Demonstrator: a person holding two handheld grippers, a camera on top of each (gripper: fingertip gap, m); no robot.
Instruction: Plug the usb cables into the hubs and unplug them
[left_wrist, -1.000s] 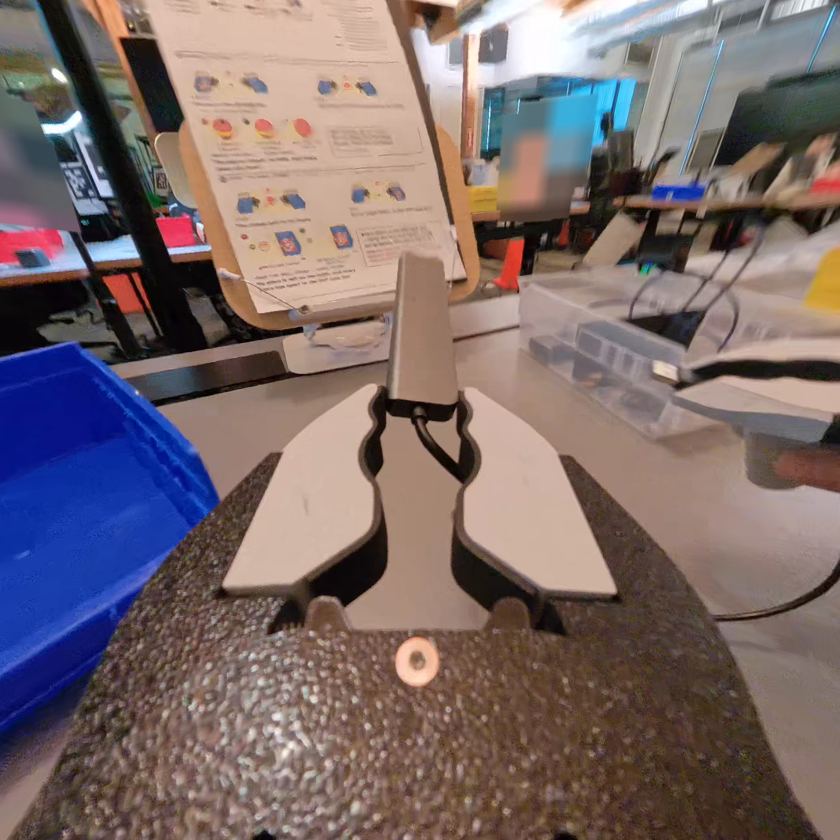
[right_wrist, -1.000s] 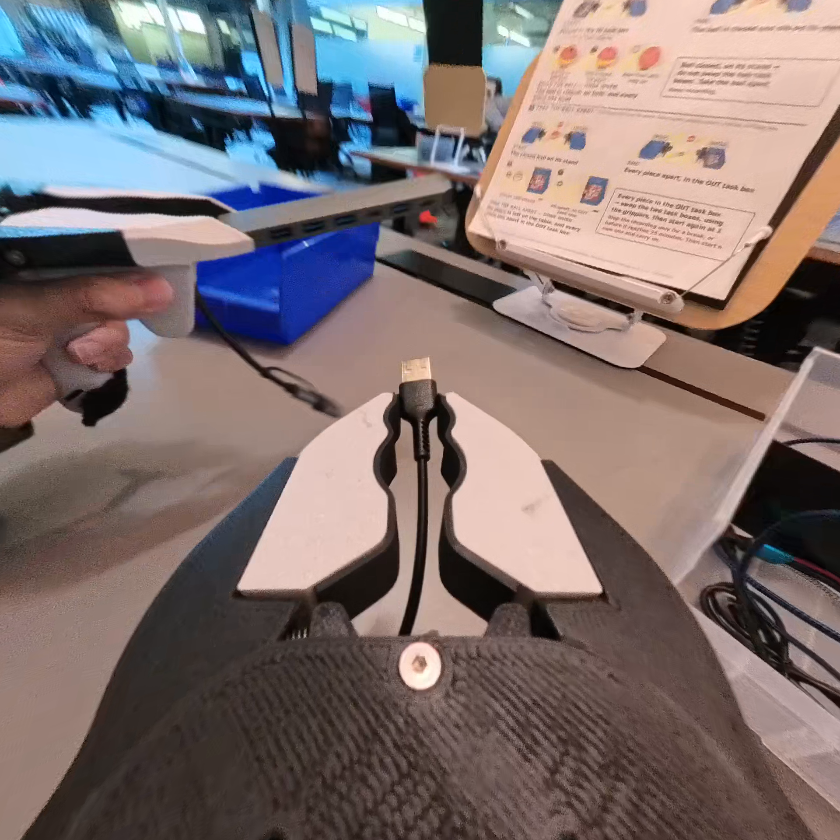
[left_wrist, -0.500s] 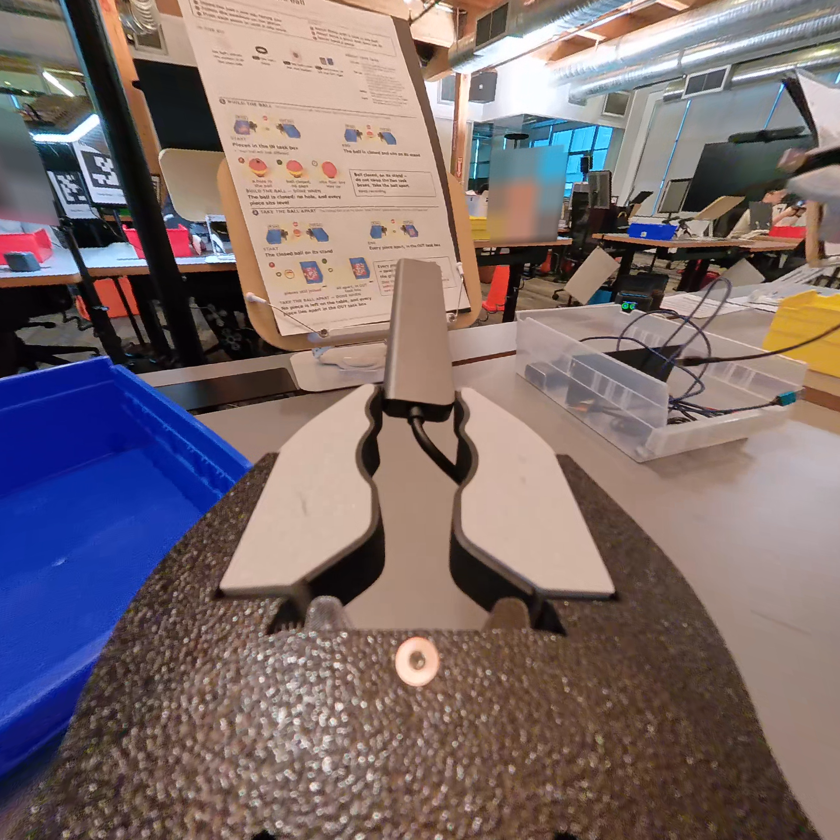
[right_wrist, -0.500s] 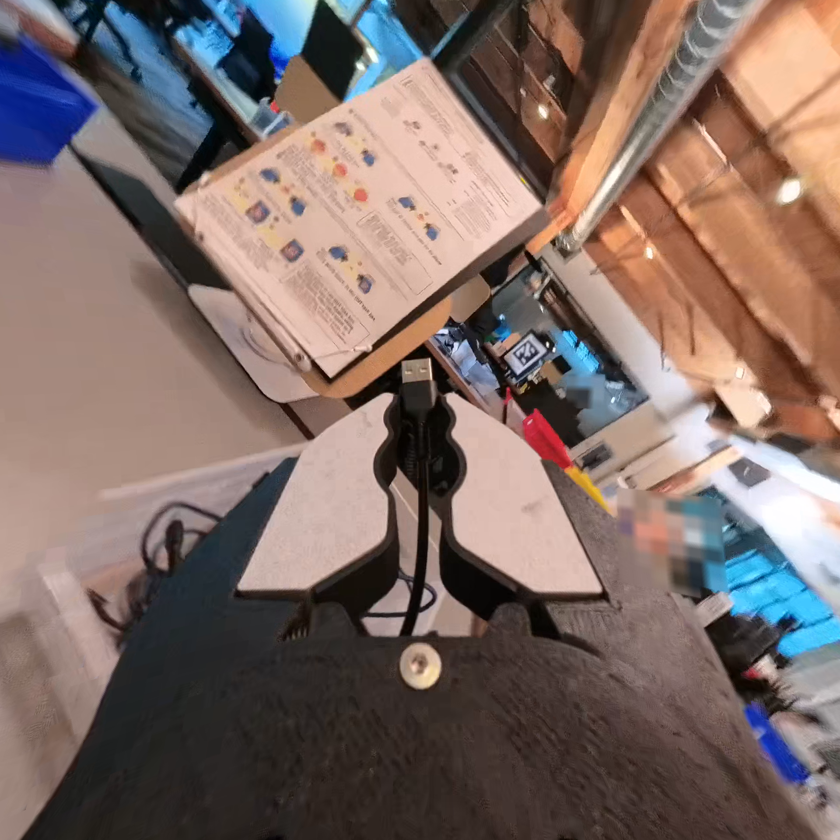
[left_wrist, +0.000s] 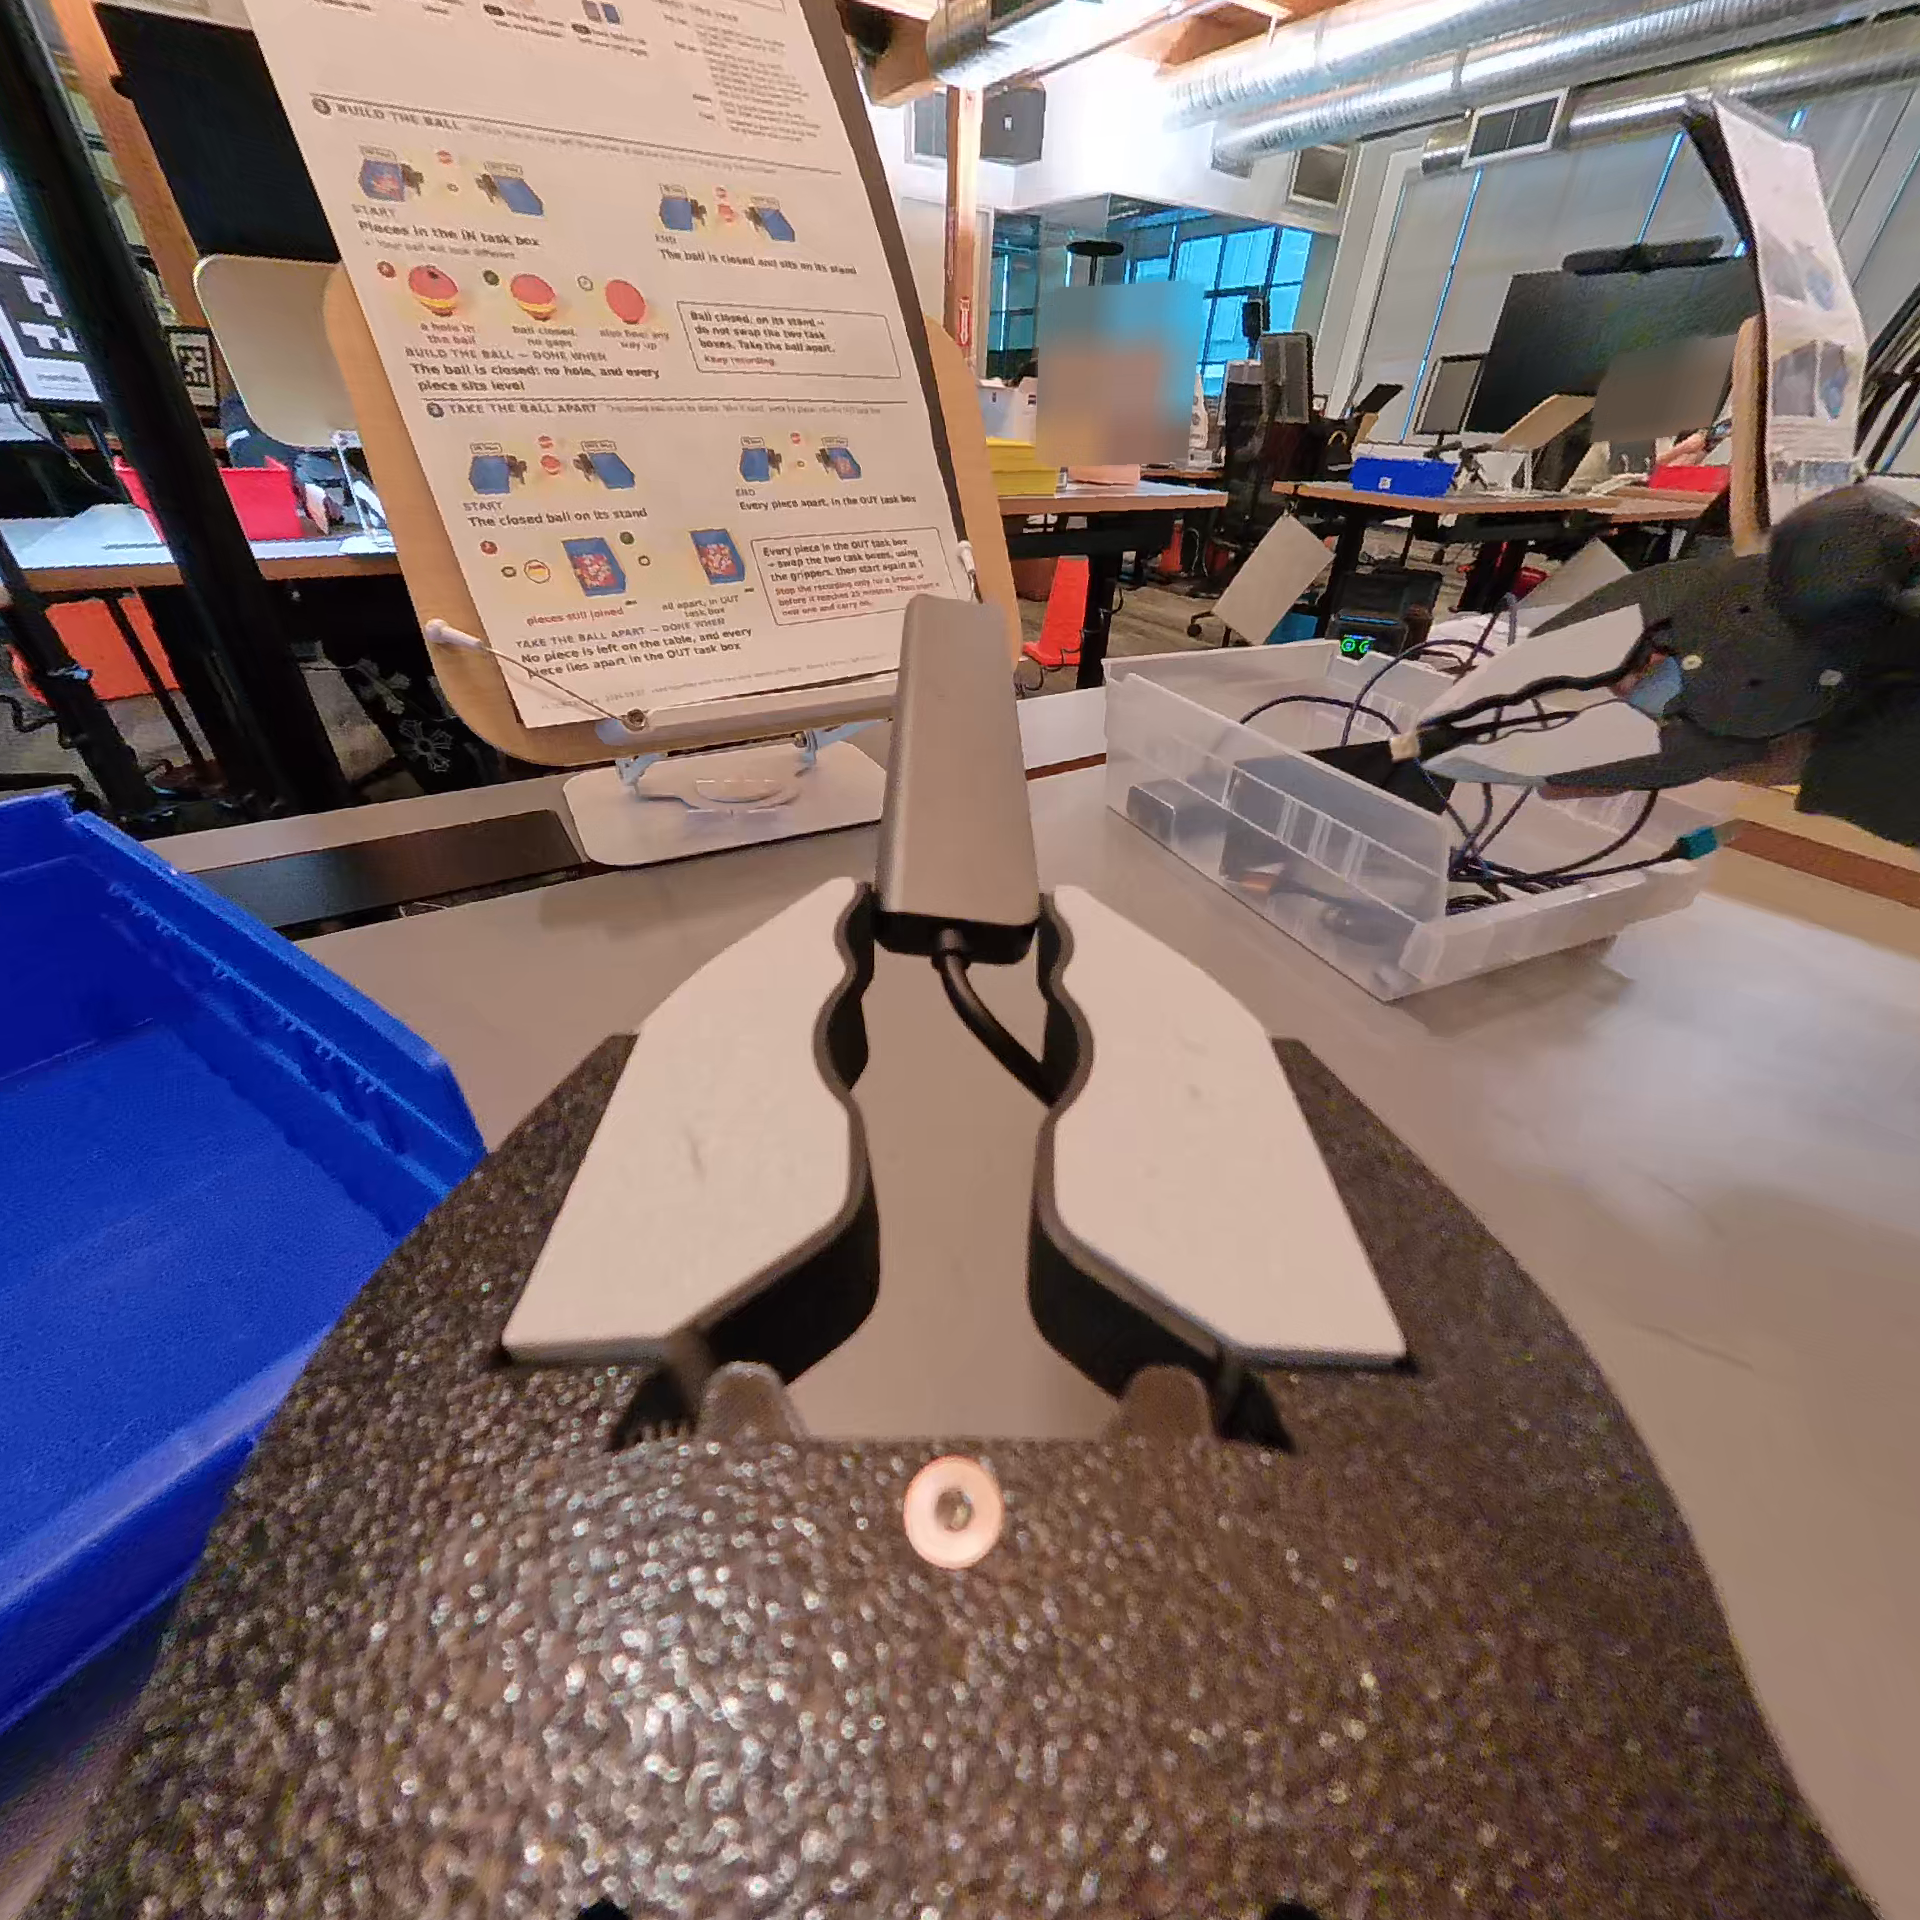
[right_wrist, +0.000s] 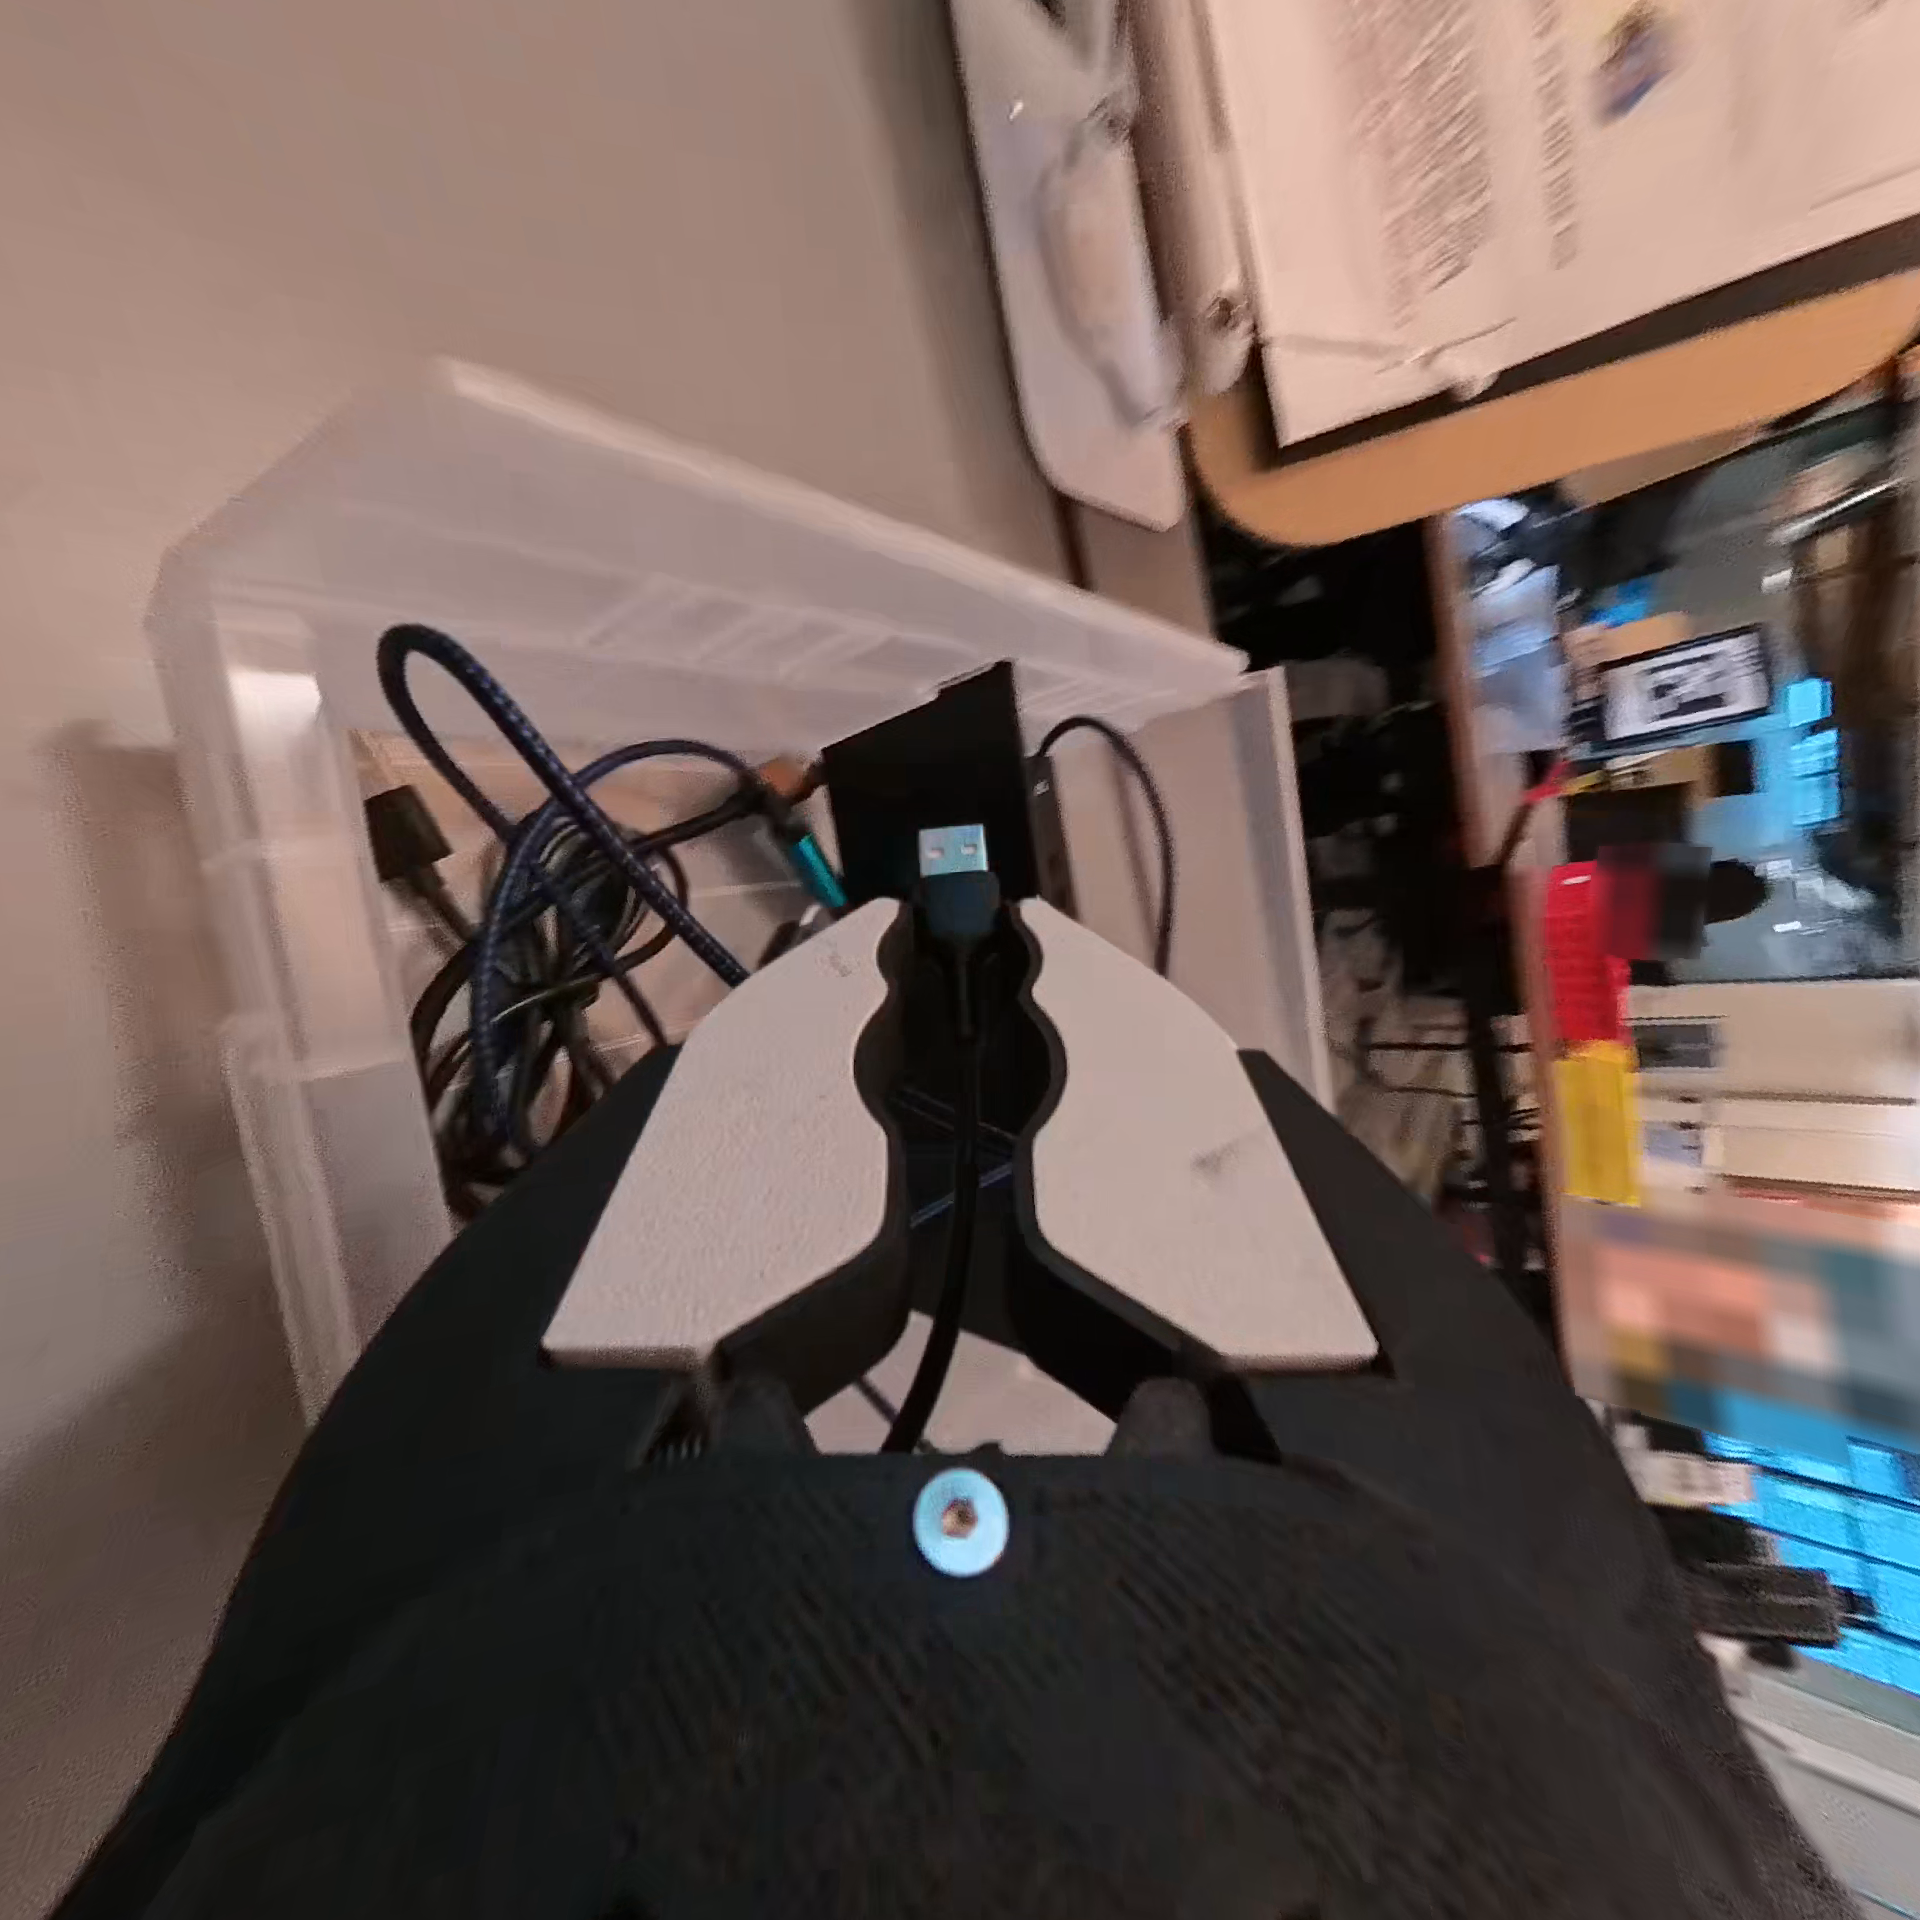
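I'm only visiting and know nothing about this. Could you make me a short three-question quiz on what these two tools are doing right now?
1. True or false: the left tool grips a grey hub.
2. What does the right tool hold?
A. a red ball
B. a USB cable
C. a pen
3. Fill in: the right tool hangs over the clear ____ of cables.

Key: 1 true; 2 B; 3 tray.

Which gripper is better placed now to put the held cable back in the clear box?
The right gripper, probably: it grips the USB cable directly over the clear box. The left gripper holds the grey hub apart.
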